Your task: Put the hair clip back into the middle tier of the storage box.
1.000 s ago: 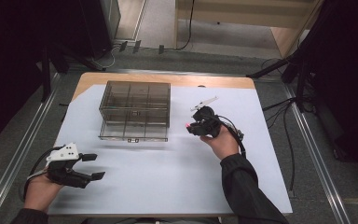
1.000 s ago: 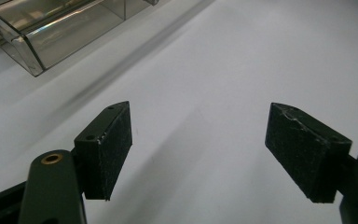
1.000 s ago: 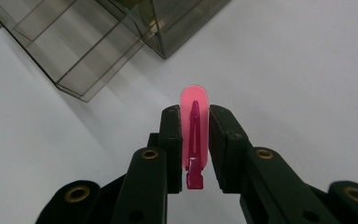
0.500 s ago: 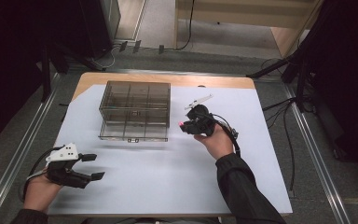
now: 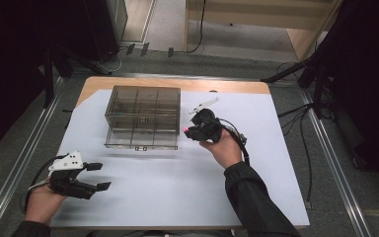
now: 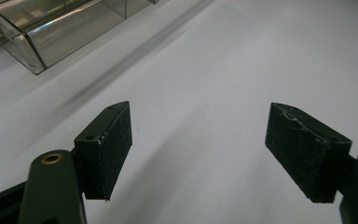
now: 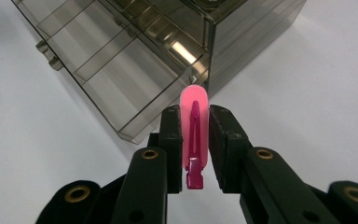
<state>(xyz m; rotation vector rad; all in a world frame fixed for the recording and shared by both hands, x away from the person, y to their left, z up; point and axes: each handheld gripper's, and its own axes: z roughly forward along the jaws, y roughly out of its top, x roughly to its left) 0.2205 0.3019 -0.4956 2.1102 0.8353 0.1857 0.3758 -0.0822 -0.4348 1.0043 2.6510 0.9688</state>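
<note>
From the high view, my right gripper (image 5: 193, 131) hangs just beside the smoky drawer box (image 5: 143, 117) at its near right corner, while my left gripper (image 5: 96, 176) idles well apart with jaws wide. In the left gripper view those jaws spread over bare white table cover (image 6: 242, 60), the box cut off at the corner. In the right gripper view my jaws pinch a pink clip (image 7: 194, 135); I'd keep it square and ease toward a drawer, though which one is unclear and every drawer looks closed.
</note>
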